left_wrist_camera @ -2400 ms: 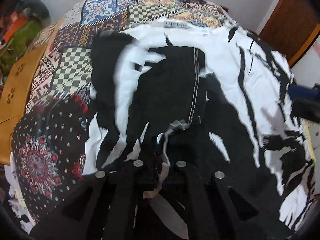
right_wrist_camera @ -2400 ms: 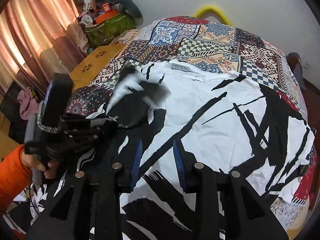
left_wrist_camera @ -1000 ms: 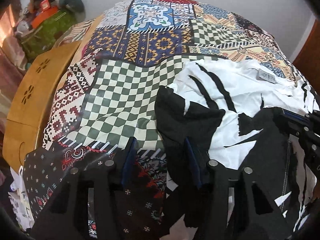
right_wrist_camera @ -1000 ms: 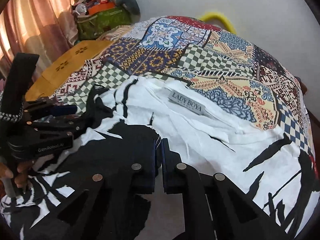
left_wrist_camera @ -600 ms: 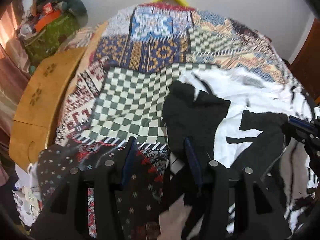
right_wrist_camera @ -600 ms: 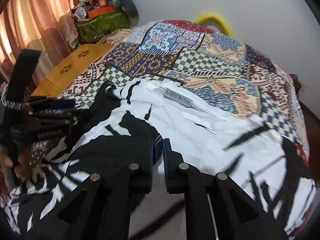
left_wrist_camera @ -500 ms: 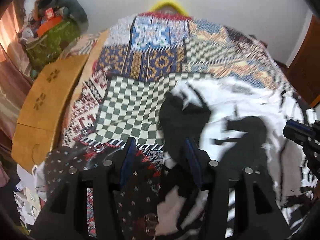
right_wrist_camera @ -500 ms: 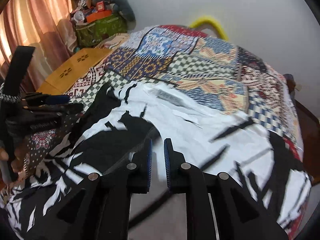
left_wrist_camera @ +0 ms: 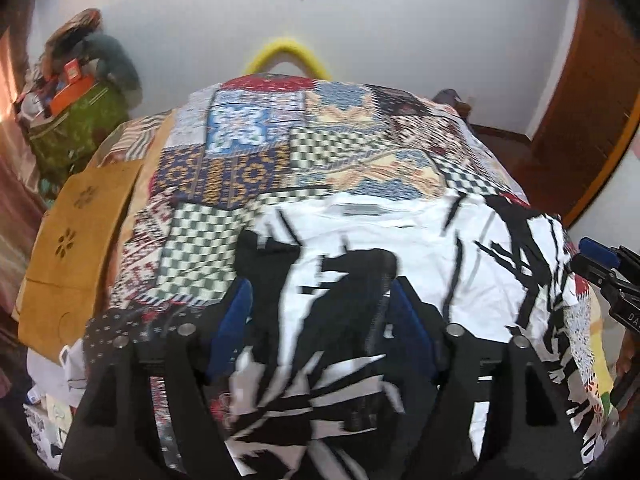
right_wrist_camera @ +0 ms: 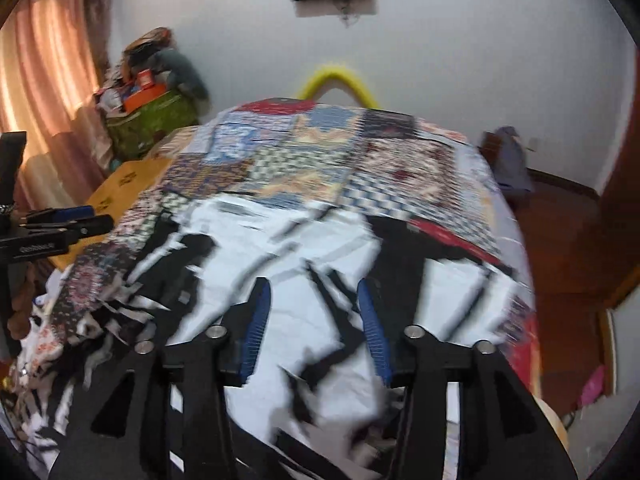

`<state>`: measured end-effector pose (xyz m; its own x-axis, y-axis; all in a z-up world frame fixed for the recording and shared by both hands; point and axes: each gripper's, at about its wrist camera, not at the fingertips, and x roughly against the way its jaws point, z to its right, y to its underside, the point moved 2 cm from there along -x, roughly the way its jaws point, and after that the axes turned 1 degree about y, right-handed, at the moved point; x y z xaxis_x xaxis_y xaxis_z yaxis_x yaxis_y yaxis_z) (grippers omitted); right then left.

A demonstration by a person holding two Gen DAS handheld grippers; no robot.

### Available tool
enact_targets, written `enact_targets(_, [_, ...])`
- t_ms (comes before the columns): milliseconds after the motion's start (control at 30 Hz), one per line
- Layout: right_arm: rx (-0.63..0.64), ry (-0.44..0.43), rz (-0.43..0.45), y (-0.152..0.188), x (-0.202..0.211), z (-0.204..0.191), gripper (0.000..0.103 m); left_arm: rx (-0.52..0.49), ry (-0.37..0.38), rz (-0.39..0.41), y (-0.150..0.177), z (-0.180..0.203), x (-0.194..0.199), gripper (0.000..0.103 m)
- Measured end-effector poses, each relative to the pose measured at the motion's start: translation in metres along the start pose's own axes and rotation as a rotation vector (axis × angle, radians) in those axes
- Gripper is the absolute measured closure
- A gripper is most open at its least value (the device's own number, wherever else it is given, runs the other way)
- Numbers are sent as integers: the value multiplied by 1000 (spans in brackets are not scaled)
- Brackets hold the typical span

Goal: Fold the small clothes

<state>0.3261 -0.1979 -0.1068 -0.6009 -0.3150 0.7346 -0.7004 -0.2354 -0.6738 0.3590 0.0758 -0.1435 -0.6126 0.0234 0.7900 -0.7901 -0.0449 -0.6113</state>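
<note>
1. Plainly, one white garment with black brush-stroke print (left_wrist_camera: 384,248) lies spread on the bed's patchwork cover (left_wrist_camera: 248,168); its neck label faces the far wall.
2. Two grippers show; the left gripper (left_wrist_camera: 320,320) hangs above the garment, jaws opening, nothing pinched between them.
3. Likewise the right gripper (right_wrist_camera: 314,320) hovers over the cloth, jaws opening, gripping nothing.
4. One yellow hoop (right_wrist_camera: 338,80) and one green bag (right_wrist_camera: 152,124) stand beyond the bed.
</note>
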Motion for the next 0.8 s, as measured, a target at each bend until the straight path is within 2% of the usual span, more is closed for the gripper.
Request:
enact_targets(233, [-88, 99, -50, 36, 0, 67, 58, -68, 29, -87, 9, 48, -45, 26])
enact_targets(333, [-149, 111, -71, 49, -9, 92, 58, -82, 42, -126, 13, 62, -64, 26])
enact_targets(533, [-241, 89, -115, 63, -36, 120, 58, -110, 55, -190, 22, 82, -98, 26])
enact_targets(700, [-252, 68, -87, 58, -46, 122, 59, -134, 34, -219, 31, 89, -116, 26])
enact_targets(767, [-250, 48, -83, 57, -50, 121, 69, -144, 26, -216, 33, 90, -117, 24])
enact_targets(800, [-251, 39, -83, 56, -53, 121, 79, -151, 24, -213, 34, 92, -117, 24])
